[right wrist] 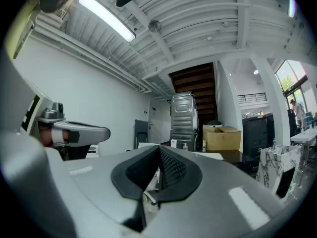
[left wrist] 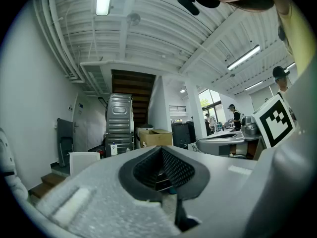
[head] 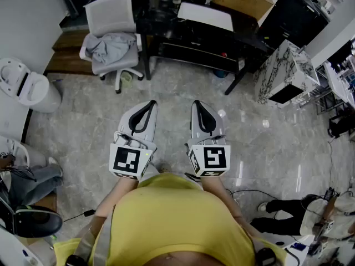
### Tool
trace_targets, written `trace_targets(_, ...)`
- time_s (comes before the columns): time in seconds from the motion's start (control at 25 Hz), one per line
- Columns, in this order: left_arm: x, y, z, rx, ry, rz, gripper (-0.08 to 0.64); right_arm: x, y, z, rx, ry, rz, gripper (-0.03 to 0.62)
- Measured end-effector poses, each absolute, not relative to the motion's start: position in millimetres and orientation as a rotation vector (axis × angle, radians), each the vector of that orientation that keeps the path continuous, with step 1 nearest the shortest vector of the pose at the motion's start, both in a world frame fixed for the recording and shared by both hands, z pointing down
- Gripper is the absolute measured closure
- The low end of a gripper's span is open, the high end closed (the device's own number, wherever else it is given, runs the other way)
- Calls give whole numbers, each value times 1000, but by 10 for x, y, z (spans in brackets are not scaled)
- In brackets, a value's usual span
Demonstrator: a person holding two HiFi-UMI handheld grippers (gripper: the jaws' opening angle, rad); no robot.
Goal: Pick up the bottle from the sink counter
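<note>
Short of the office chair (head: 113, 40), over grey floor (head: 266, 143): left gripper (head: 147, 104) and right gripper (head: 198, 104) side by side, jaws together, holding nothing.

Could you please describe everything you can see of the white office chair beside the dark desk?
The office chair is a pale, plastic-looking swivel chair with a curved backrest and a spoked base. It stands upright on the marbled floor, just left of the dark desk in the head view. A crumpled grey cloth lies heaped on its seat, covering most of it.
</note>
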State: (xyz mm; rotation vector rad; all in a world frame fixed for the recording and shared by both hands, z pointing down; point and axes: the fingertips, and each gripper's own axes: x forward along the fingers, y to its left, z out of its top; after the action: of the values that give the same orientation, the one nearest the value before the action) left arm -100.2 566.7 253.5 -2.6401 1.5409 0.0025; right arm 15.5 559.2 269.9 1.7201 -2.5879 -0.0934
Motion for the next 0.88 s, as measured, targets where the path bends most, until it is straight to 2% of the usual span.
trace_targets(0.56, -847, 5275, 2676, -2679, 1508, -30, 552, 287, 5229, 2816, 1739, -2607, -36, 592)
trace_targets(0.64, -829, 5145, 2714, -2696, 1501, -32, 511, 293, 5115, 2848, 1736, -2599, -37, 592)
trace_targets(0.88, -830, 4576, 2799, -2722, 1491, 1, 472, 316, 4615, 2950, 1741, -2573, -32, 592)
